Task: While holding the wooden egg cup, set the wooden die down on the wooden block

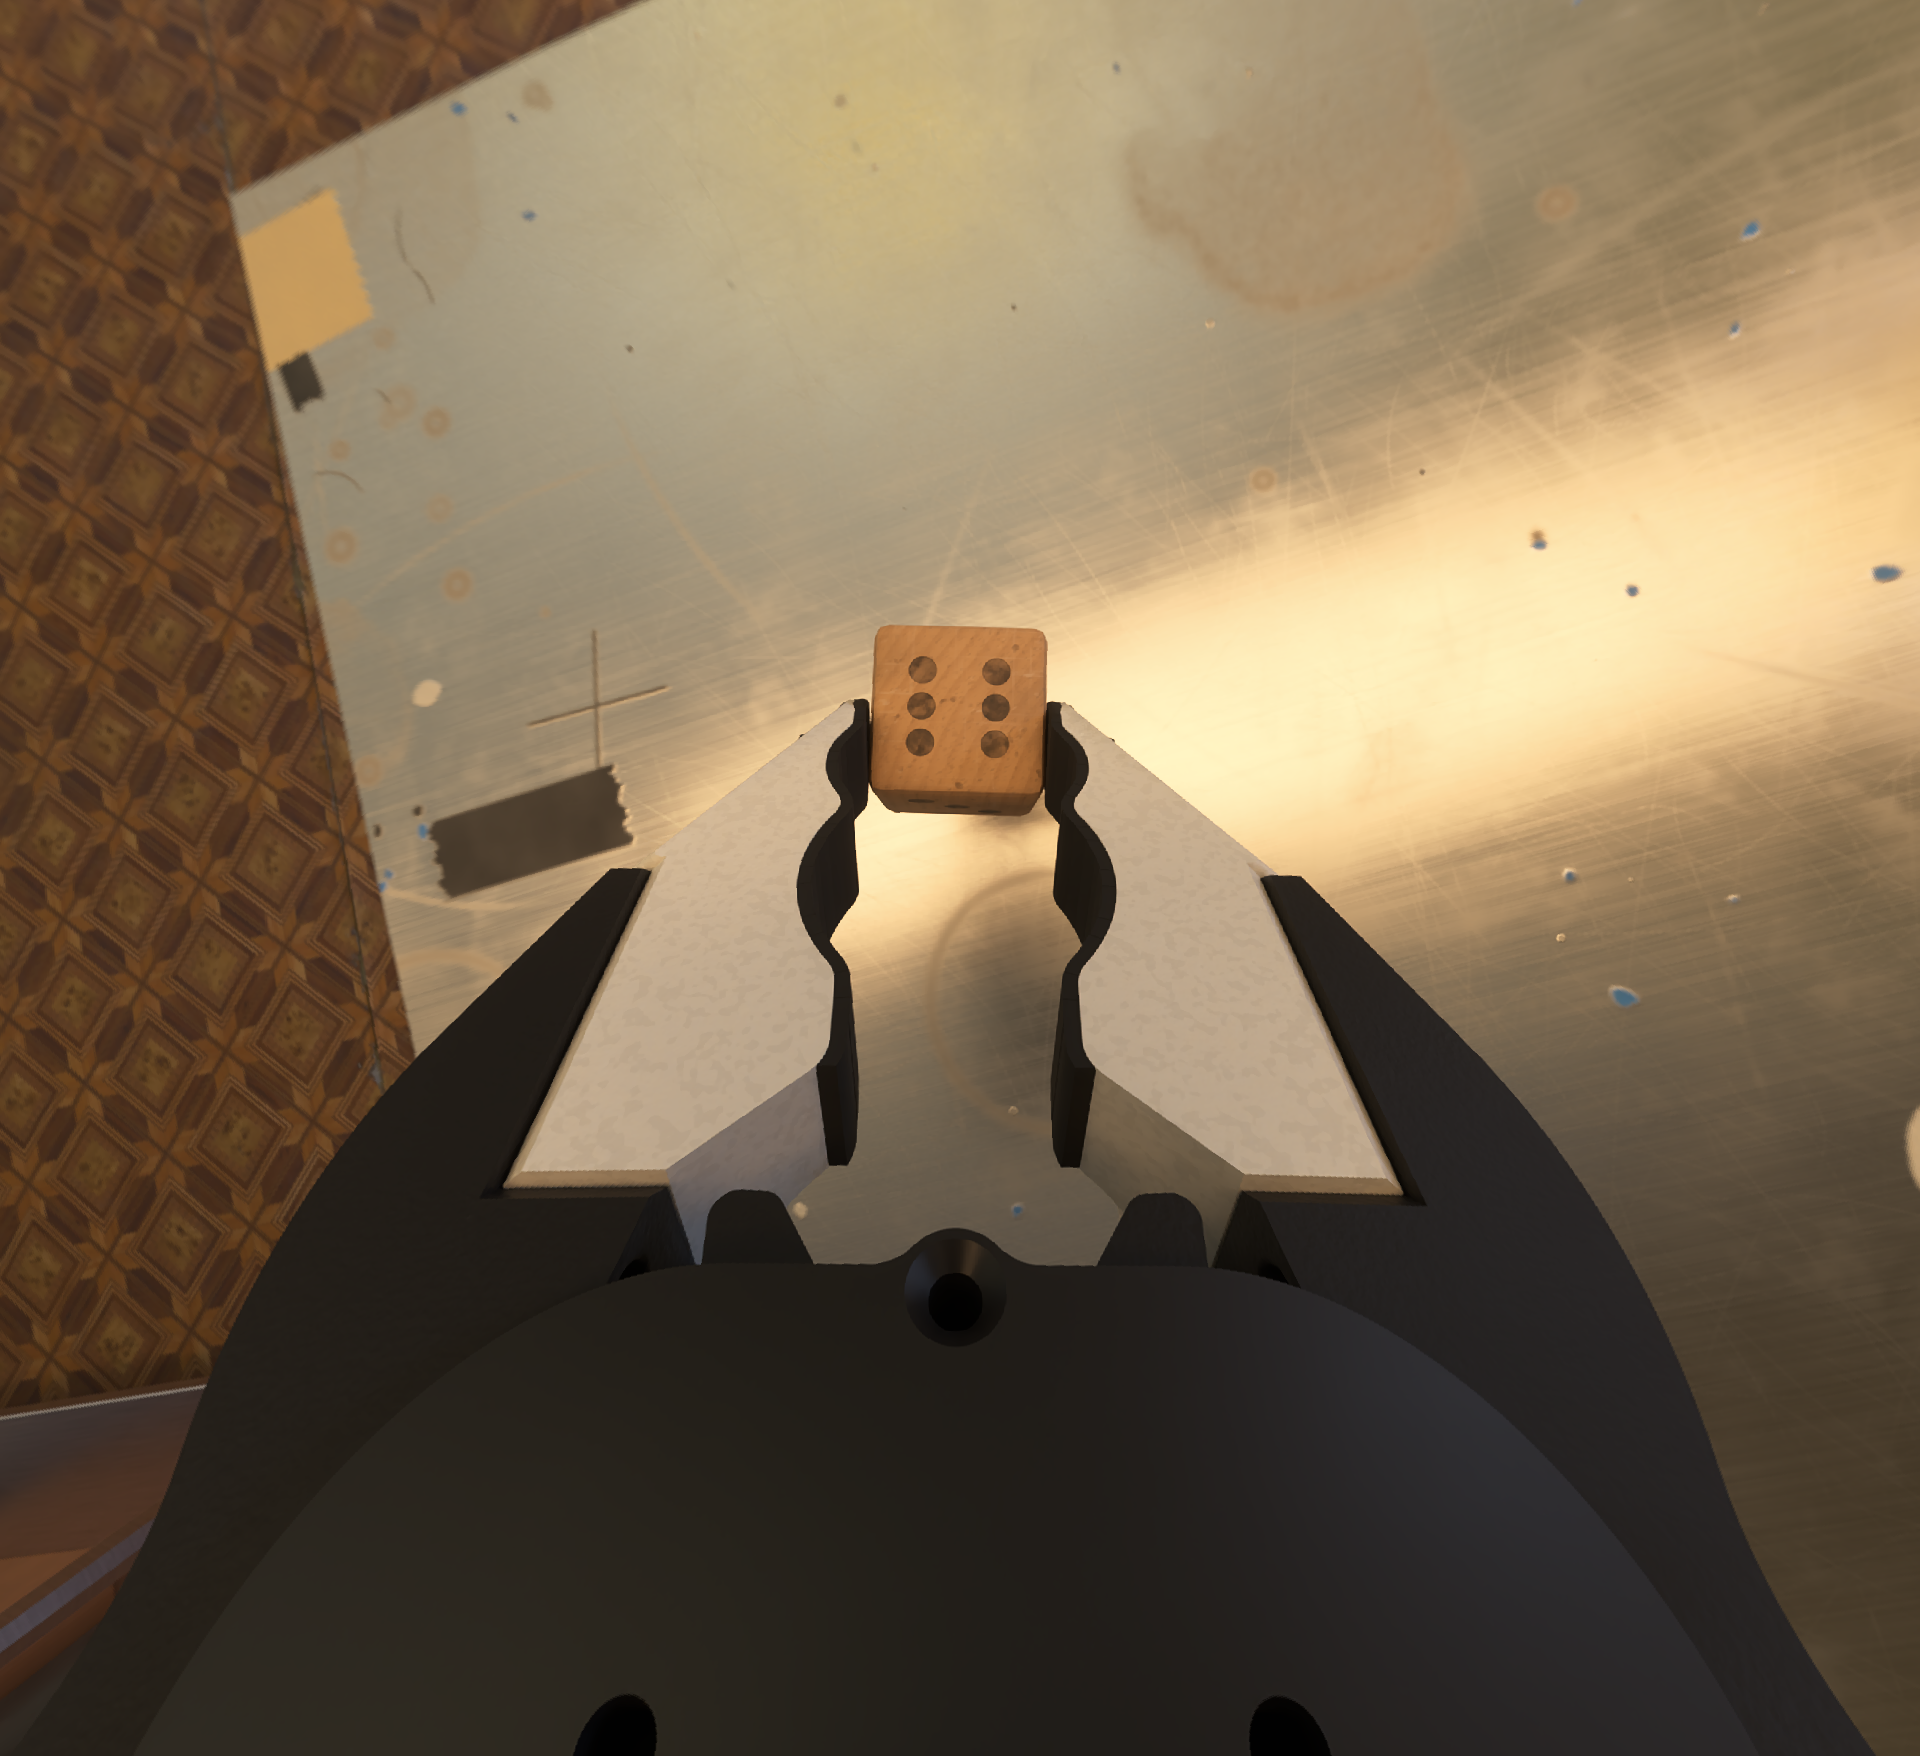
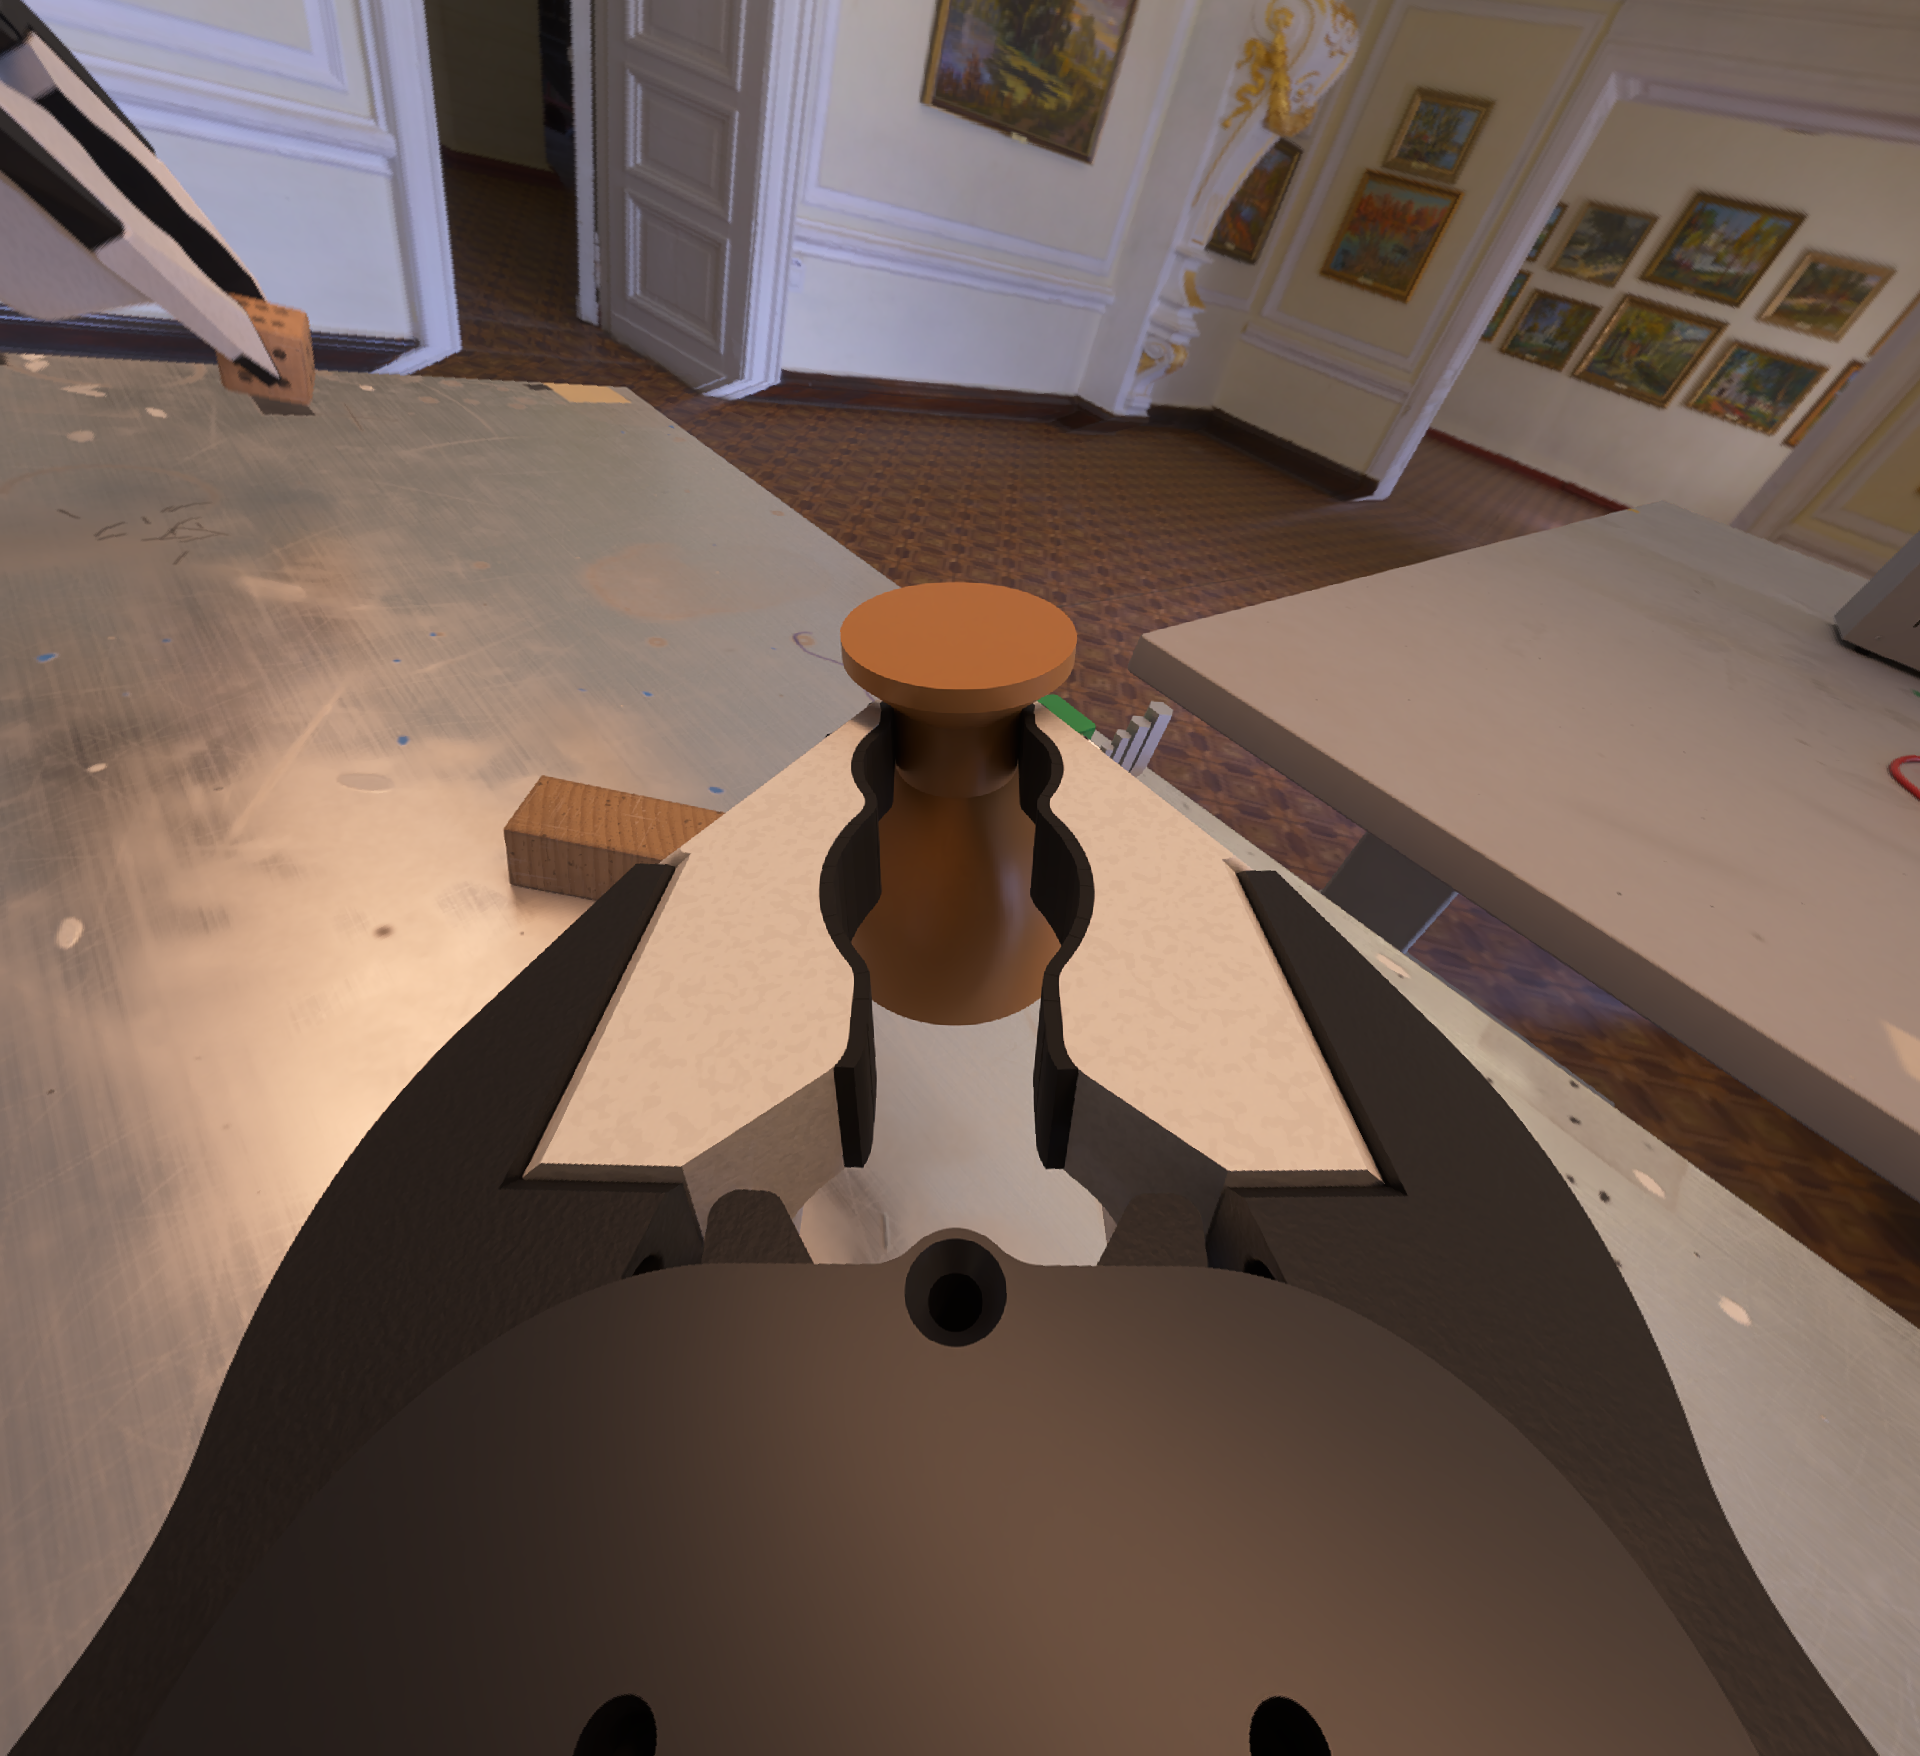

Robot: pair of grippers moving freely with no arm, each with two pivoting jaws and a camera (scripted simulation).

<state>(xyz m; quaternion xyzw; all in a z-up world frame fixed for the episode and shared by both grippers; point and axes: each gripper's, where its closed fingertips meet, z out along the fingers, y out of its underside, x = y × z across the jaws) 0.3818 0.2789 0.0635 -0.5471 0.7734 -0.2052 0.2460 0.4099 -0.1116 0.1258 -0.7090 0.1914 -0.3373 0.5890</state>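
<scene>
My left gripper (image 1: 956,750) is shut on the wooden die (image 1: 957,719), six pips facing the camera, held above the metal table (image 1: 1247,356). In the right wrist view the left gripper (image 2: 260,356) shows far left, holding the die (image 2: 272,353) a little above the table. My right gripper (image 2: 956,771) is shut on the wooden egg cup (image 2: 956,833), gripped at its stem, round foot pointing away. The wooden block (image 2: 597,833) lies on the table just left of my right gripper's left finger, partly hidden by it. The block is not in the left wrist view.
The scratched metal table (image 2: 312,667) ends in an edge running diagonally to the right. A second pale table (image 2: 1558,719) stands at the right across a floor gap. Tape patches (image 1: 307,278) lie near the table's left edge. Patterned floor (image 1: 125,771) lies beyond.
</scene>
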